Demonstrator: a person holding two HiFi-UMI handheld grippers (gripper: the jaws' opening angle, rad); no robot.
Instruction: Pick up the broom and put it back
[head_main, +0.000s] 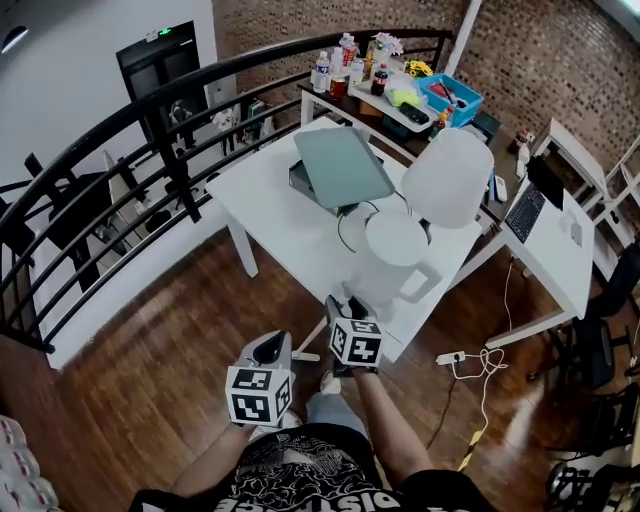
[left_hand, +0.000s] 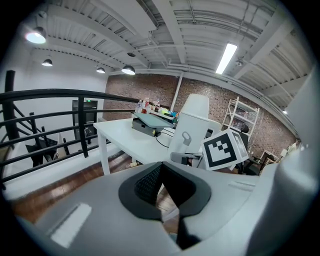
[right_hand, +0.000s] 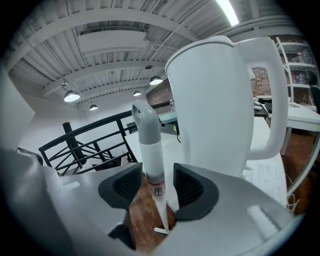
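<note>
Right claw (right_hand: 157, 183) sits open around the broom handle (right_hand: 149, 145), maybe leaning on the table (head_main: 280, 215) edge, ready to grab; left claw (left_hand: 161, 174) is closed.

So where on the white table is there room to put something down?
The table is bare at its near left, between its edge and the grey case. The right side is crowded by the big white jug and a black cable. The far shelf of bottles is full.
</note>
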